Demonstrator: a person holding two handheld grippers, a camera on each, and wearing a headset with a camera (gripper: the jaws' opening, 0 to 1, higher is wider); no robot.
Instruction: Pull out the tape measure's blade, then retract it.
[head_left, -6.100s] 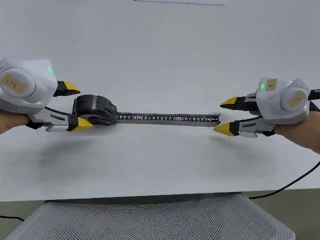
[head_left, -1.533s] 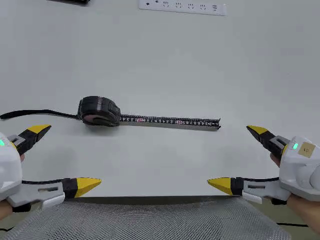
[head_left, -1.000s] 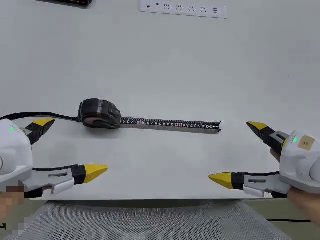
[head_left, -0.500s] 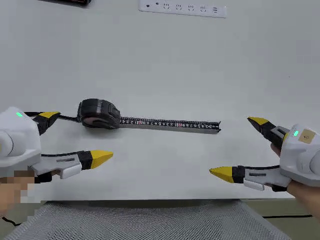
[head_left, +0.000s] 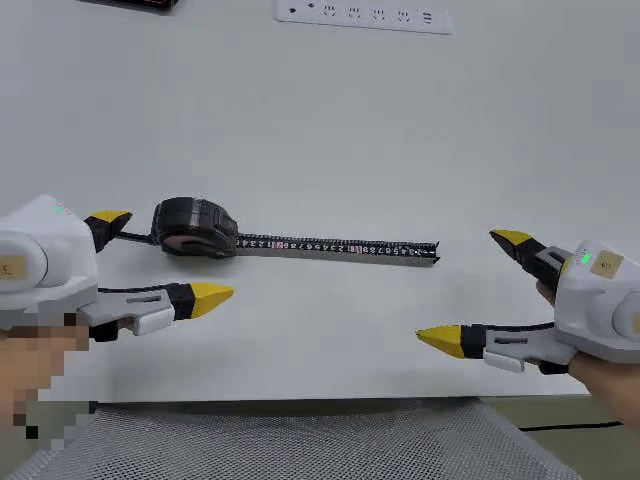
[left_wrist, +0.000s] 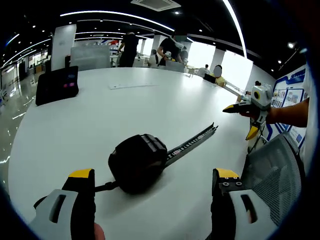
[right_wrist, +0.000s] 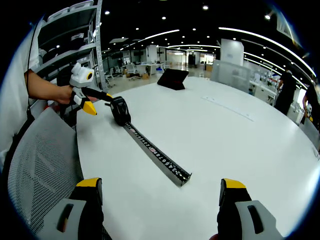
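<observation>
A black tape measure case (head_left: 194, 228) lies on the white table with its blade (head_left: 335, 247) drawn out to the right; the blade's hook end (head_left: 434, 251) rests on the tabletop. My left gripper (head_left: 160, 256) is open, just left of the case and not touching it; in the left gripper view the case (left_wrist: 138, 161) sits a little ahead of the jaws. My right gripper (head_left: 478, 288) is open too, right of and nearer than the blade tip (right_wrist: 183, 178), with nothing between its jaws. The case's black strap (head_left: 130, 238) trails left.
A white power strip (head_left: 362, 16) lies at the table's far edge, and a dark device (right_wrist: 172, 78) stands at the far left corner. A grey mesh chair back (head_left: 300, 440) sits below the table's near edge. Bare white tabletop surrounds the tape.
My left gripper has moved up and toward the case from the table's near edge over the last second and a half. The right gripper has barely shifted. Tape measure lies as before.
</observation>
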